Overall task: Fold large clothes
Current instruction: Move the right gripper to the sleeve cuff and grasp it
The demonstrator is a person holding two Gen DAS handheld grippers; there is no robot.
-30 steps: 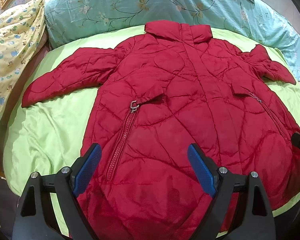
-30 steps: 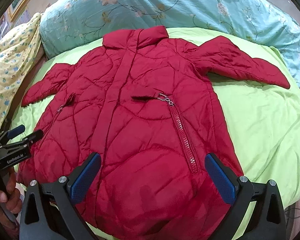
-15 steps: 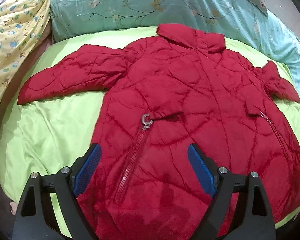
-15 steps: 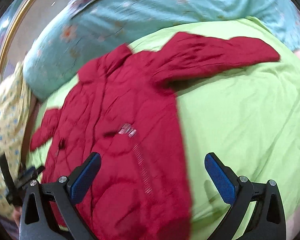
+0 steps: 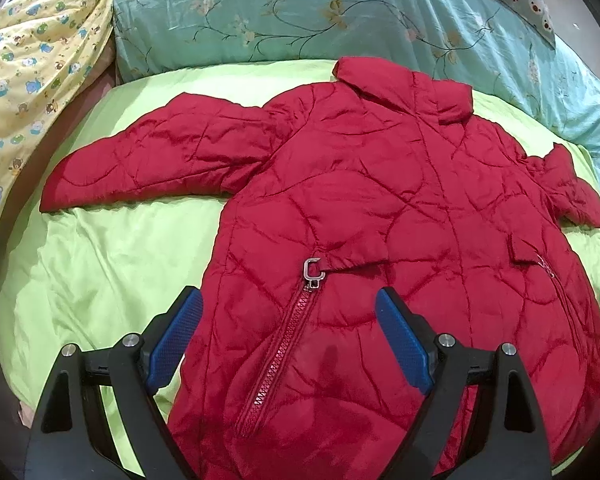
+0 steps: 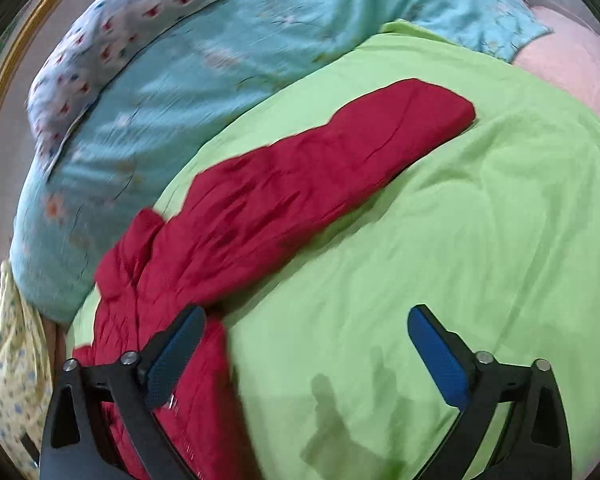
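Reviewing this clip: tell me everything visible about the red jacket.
The red jacket is quilted and puffy, with slightly shiny fabric. It lies flat, front up, unfolded on the green sheet, collar toward the floral pillow, both sleeves spread outward. Two slanted pocket zippers show, the nearer with a metal pull. Neither gripper grips it; the jaws of both are open.

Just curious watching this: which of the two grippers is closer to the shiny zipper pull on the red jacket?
Left. The left gripper hangs open right over the zipper pull. The right gripper, also open, is off over the green sheet beside the jacket's sleeve.
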